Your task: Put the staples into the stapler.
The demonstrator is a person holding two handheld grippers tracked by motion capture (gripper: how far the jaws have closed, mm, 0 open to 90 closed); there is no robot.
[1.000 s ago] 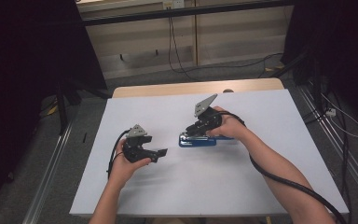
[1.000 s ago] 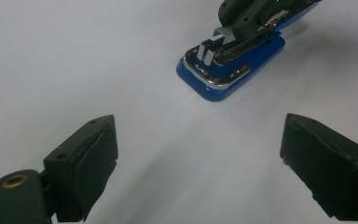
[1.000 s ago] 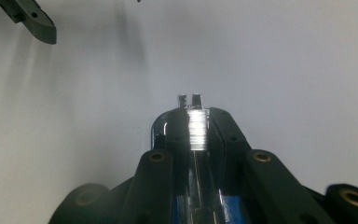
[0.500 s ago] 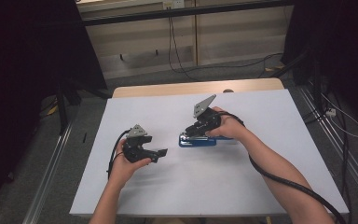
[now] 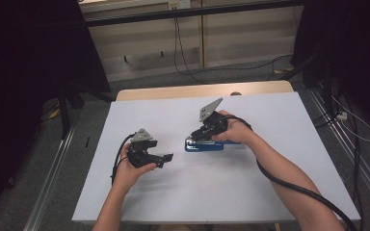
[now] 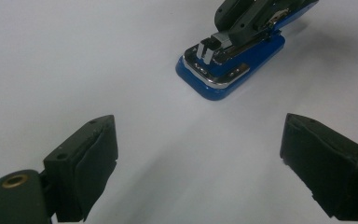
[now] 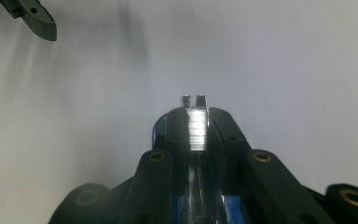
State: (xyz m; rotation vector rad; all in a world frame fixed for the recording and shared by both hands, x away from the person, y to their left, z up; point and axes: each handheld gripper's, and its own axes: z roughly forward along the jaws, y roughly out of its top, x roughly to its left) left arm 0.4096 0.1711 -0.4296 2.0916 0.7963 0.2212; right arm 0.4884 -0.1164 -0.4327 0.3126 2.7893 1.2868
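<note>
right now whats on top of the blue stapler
The right tool sits on the blue stapler, its jaws shut along the chrome top. Beneath lies the white table cover. The stapler's rear is hidden under tool and hand.

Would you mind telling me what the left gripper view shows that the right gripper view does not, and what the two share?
Left gripper view alone: the left gripper with its jaws wide apart and nothing between them, plus the blue stapler's base and chrome front end from the side. Right gripper view alone: the right gripper with its jaws closed along the stapler's top, seen from behind. Both share the stapler and the white table surface.
</note>
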